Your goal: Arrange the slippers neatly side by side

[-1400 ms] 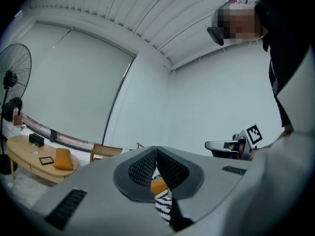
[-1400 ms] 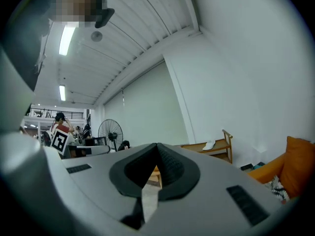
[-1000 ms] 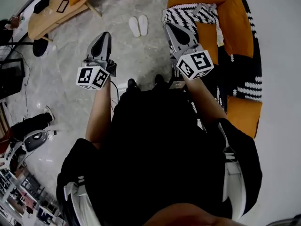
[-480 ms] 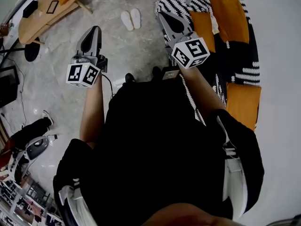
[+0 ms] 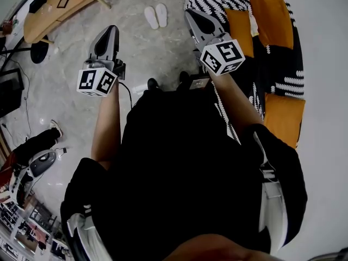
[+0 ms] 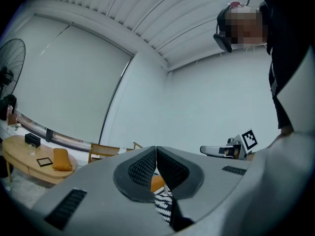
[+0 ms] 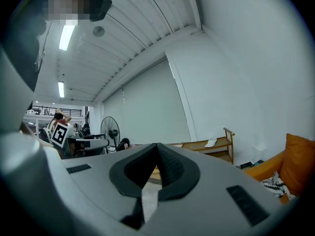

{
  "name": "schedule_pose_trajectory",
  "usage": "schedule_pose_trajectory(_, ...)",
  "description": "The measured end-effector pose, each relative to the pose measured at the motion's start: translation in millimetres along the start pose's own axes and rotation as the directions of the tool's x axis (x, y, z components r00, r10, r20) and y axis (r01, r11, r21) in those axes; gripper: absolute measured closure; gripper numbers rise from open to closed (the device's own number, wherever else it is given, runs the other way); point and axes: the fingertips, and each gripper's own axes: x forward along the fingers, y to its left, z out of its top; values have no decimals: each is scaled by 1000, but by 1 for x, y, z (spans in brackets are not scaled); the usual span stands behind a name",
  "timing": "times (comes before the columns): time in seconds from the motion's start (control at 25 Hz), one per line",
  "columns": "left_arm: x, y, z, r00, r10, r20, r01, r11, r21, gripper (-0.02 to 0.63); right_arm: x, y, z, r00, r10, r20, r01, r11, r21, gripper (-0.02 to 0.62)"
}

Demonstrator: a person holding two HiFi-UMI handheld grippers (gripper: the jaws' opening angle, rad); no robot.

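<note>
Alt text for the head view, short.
Seen from above, a person in black holds the left gripper and right gripper, both shut and empty, out over a grey floor where two white slippers lie side by side ahead. An orange sofa stands at right.

A mock living room is sitting inside what is looking like a large industrial hall. An orange sofa (image 5: 272, 10) with a black-and-white throw (image 5: 204, 1) and a round wooden table (image 5: 49, 20) are standing on a pale stone floor (image 5: 152, 58), while a ribbed ceiling (image 7: 133, 38) with strip lights (image 7: 67, 36) is running overhead. A standing fan (image 7: 109, 127) and a wooden shelf (image 7: 211, 144) are lining bare white walls (image 7: 236, 73).
</note>
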Motion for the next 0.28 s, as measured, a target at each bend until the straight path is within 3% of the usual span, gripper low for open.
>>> schedule_pose_trajectory(0.28,-5,10,1,995,102,0,-102,993,51,588,-6,-12,-1,996,-88,-17,87,996,-14,564)
